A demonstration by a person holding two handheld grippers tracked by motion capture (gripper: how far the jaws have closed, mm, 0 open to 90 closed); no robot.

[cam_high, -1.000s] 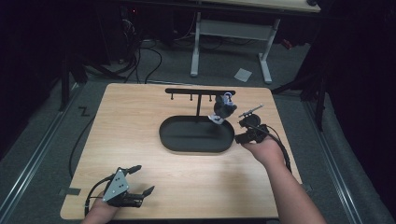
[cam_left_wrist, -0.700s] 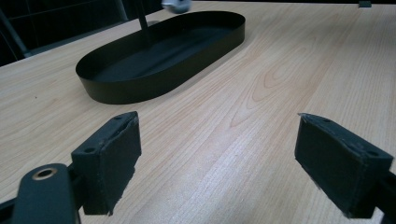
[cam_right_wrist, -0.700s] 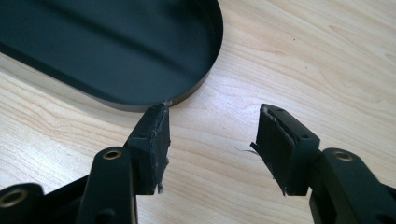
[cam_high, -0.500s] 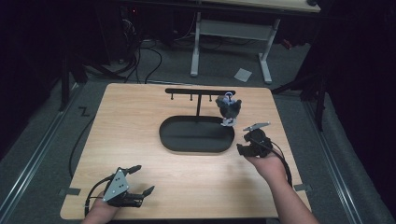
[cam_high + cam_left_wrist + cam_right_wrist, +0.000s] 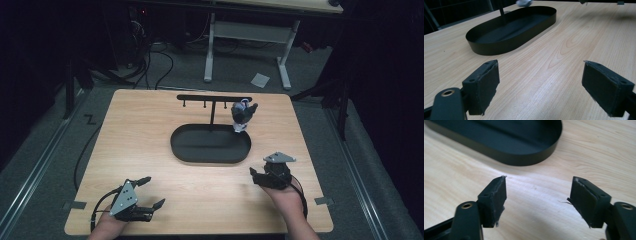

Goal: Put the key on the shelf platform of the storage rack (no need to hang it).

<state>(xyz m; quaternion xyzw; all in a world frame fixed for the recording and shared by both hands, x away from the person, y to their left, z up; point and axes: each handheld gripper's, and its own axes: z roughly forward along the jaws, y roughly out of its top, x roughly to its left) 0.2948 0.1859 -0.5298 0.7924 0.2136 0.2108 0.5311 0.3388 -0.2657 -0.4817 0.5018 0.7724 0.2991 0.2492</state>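
Since the earlier frame the right gripper (image 5: 259, 177) has drawn back from the rack to just near the oval tray (image 5: 210, 157), jaws just opened and empty, left gripper (image 5: 151, 192) open, the small bundle (image 5: 243, 115) hanging on the rack (image 5: 214, 98) behind the tray, so hanging looks done.
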